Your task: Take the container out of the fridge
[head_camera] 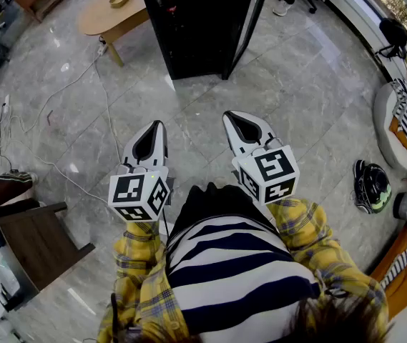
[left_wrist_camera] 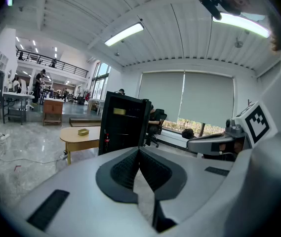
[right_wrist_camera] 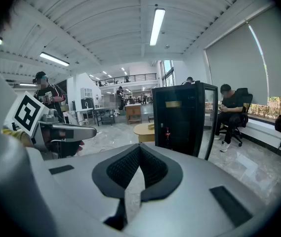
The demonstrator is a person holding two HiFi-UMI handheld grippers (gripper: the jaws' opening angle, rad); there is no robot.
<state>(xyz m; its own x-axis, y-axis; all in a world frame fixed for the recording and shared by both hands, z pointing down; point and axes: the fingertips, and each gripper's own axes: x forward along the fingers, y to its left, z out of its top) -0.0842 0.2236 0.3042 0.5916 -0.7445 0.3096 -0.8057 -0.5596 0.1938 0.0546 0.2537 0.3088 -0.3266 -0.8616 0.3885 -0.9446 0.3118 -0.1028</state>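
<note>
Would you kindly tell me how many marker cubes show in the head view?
2: one cube on the left gripper, another cube on the right gripper. None appears hidden.

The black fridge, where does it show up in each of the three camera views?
Head view: the black fridge stands at the top centre of the picture.
Left gripper view: it is just left of the middle, upright against the window blinds.
Right gripper view: it is right of centre, with a seated person to its right.
Shared landmark: the low wooden table sits just left of the fridge in all three views.
</note>
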